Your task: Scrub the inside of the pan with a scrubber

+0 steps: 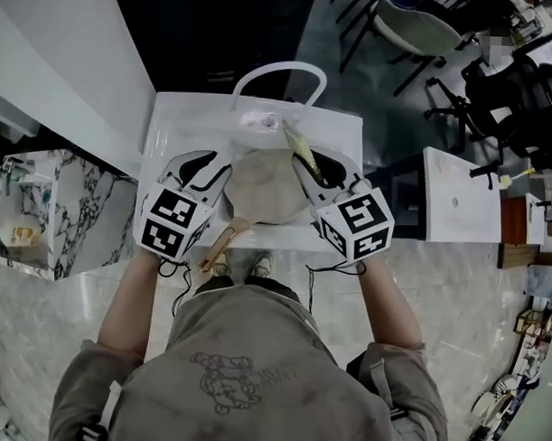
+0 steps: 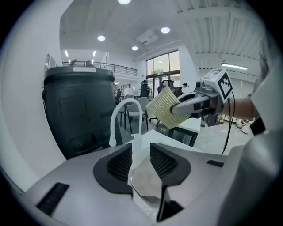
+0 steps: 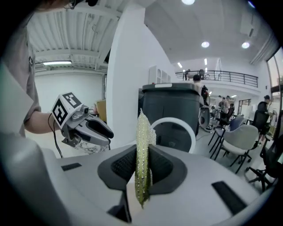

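Note:
A round pan with a pale inside and a wooden handle lies on the white worktop in the head view. My left gripper is at its left rim. In the left gripper view the pan's wall fills the gap between the jaws of that gripper, which is shut on it. My right gripper hovers over the pan's right rim, shut on a yellow-green mesh scrubber. The scrubber stands edge-on between its pads, and appears as a flat square in the left gripper view.
A white arched faucet rises at the worktop's far edge. A dark bin stands behind it. A marble-topped unit is to the left, a white desk to the right, and chairs farther back.

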`<act>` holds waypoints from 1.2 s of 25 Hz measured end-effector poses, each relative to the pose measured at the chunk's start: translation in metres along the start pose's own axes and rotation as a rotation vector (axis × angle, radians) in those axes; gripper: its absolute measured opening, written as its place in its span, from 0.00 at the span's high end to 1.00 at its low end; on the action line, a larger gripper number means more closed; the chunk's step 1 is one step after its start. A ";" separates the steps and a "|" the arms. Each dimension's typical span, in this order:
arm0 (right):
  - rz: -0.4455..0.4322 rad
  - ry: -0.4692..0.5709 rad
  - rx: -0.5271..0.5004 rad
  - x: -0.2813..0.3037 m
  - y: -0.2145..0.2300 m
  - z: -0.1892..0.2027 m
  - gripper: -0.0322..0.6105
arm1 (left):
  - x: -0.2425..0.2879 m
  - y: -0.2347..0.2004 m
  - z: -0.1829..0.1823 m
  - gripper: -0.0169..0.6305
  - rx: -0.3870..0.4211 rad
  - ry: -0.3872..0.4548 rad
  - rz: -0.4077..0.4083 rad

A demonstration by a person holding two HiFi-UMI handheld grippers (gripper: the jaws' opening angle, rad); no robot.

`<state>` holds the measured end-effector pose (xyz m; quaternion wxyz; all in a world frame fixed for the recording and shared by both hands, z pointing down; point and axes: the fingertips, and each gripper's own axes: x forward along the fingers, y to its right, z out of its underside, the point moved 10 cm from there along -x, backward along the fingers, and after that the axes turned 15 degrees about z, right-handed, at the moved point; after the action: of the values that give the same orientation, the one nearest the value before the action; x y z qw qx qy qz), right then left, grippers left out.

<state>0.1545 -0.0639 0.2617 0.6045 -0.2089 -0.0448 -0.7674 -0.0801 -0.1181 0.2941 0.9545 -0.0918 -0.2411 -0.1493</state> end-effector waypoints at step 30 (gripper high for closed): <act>0.350 0.388 0.096 -0.125 -0.017 -0.022 0.84 | -0.055 0.051 -0.049 0.92 0.227 0.385 -0.173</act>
<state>0.1550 0.0471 0.1982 0.7343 -0.0335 0.0726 -0.6741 -0.0884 -0.0694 0.2191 0.9708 0.0670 -0.0766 -0.2171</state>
